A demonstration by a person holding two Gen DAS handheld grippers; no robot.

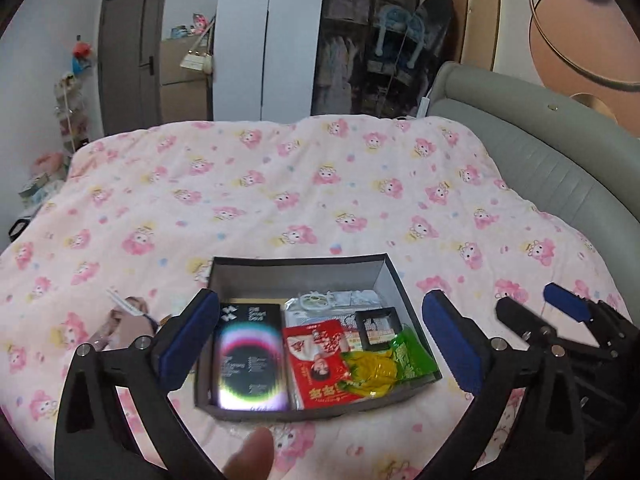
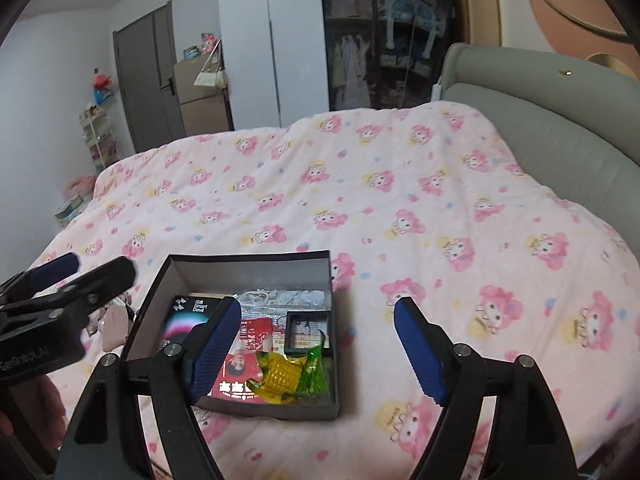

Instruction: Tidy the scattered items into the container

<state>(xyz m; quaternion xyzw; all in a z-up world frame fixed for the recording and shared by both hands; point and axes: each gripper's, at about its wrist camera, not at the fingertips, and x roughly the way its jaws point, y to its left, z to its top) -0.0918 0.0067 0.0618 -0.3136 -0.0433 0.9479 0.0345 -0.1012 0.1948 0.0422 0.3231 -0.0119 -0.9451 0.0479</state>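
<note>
- Left wrist view: the left hand-held gripper (image 1: 316, 344) hangs with its fingers spread wide and nothing between them, straddling the container (image 1: 298, 266), an open dark box on the bed (image 1: 320, 184).
- The right hand-held gripper (image 2: 316, 344) is likewise spread and empty, its left finger over the box's near wall, its right finger over bare quilt.
- Inside the box lie a black Smart Devil carton (image 1: 250, 356) on the left, a red packet (image 1: 324, 360), a yellow-green sweet wrapper (image 1: 380, 364), a small black frame (image 1: 378, 326) and clear bags at the back.
- One item seems left out: a pinkish thing with a thin stick (image 1: 128, 316) on the quilt just beside the box's left wall. I cannot tell what it is.
- Judgement: the tidying looks nearly done; the next move likely falls to the left gripper, shifting leftward, closing on that piece, then lifting it over the wall.
- Room: open quilt lies all round; the box's upright walls are the edges to clear, and the two grippers hang near each other.
</note>
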